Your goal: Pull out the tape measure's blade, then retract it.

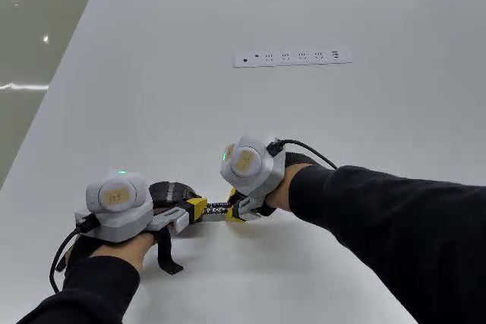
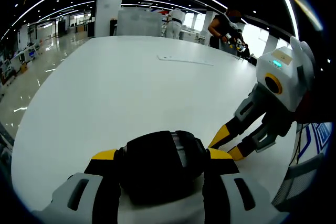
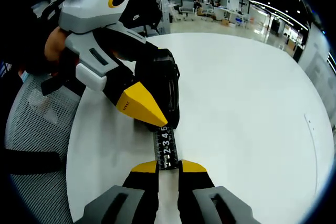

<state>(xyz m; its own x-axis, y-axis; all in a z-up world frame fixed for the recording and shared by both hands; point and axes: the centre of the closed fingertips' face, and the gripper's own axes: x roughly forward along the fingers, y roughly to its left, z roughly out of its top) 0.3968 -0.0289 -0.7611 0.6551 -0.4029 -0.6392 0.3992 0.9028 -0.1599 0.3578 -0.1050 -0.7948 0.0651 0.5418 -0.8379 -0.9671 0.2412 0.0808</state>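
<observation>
Black tape measure [image 3: 167, 85], blade [image 3: 166, 148] slightly out

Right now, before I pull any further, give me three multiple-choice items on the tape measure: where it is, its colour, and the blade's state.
1. Where is the tape measure case? A between the left tool's jaws; B lying loose, away from both tools; C in the right tool.
2. What colour is the case? A orange; B black; C white.
3. How is the blade? A fully inside; B a short stretch out, pinched by the right tool; C a long stretch out, hanging free.
1 A: the left gripper view shows it clamped between yellow tips. 2 B: its shell is black. 3 B: a few numbered marks show between case and right tool.
</observation>
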